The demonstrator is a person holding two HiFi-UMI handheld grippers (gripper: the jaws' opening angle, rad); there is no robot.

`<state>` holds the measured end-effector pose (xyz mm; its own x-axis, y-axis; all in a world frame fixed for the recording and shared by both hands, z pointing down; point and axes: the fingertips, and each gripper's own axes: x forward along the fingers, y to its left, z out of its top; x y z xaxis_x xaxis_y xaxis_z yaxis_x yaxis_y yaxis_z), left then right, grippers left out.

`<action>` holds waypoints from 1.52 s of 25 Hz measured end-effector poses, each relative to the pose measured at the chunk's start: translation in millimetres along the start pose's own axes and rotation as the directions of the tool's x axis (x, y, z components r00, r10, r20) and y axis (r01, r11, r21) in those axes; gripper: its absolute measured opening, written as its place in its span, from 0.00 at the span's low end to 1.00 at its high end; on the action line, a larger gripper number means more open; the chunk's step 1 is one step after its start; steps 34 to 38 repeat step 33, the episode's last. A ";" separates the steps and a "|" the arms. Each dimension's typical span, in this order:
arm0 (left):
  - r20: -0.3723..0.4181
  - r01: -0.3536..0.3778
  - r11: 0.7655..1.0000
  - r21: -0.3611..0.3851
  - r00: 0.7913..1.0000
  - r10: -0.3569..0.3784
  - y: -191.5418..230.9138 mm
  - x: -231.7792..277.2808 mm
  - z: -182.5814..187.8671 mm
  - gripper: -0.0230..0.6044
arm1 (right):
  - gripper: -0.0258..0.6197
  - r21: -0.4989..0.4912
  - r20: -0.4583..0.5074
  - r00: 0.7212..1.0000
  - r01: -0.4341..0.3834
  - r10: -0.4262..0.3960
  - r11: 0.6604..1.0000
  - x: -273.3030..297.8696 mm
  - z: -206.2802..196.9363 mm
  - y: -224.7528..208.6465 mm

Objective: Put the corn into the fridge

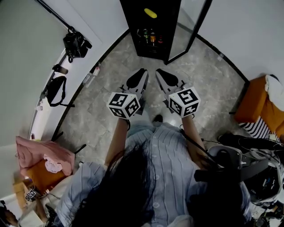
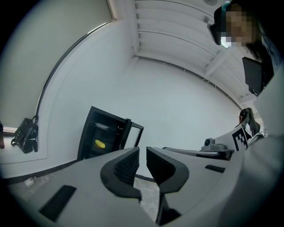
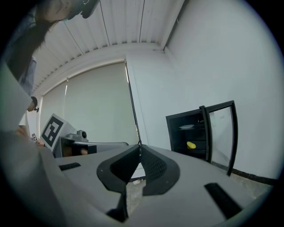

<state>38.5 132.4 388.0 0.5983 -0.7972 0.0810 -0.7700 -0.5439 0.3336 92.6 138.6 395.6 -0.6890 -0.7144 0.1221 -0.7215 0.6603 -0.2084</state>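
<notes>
The yellow corn [image 1: 150,13] lies on a shelf inside the black fridge [image 1: 129,26], whose glass door [image 1: 195,26] stands open to the right. Both grippers are held side by side above the floor, short of the fridge and pointing at it. My left gripper [image 1: 141,73] is open by a narrow gap, with nothing between its jaws [image 2: 142,159]. My right gripper [image 1: 160,73] is shut and empty, its tips touching [image 3: 140,148]. The corn [image 2: 100,144] also shows in the left gripper view, and the corn [image 3: 191,145] shows far off in the right gripper view.
Bottles [image 1: 151,37] stand low in the fridge and a white plate [image 3: 187,127] sits on a shelf above the corn. Black bags [image 1: 75,43] rest on the white ledge at left. An orange chair [image 1: 259,106] stands at right, pink cloth [image 1: 40,155] at lower left.
</notes>
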 end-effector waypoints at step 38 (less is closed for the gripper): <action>-0.062 0.004 1.000 0.030 0.998 -0.002 6.6 -10.5 -13.5 0.13 | 0.07 0.033 -0.080 0.997 0.005 -0.003 0.999 15.9 -25.2 8.7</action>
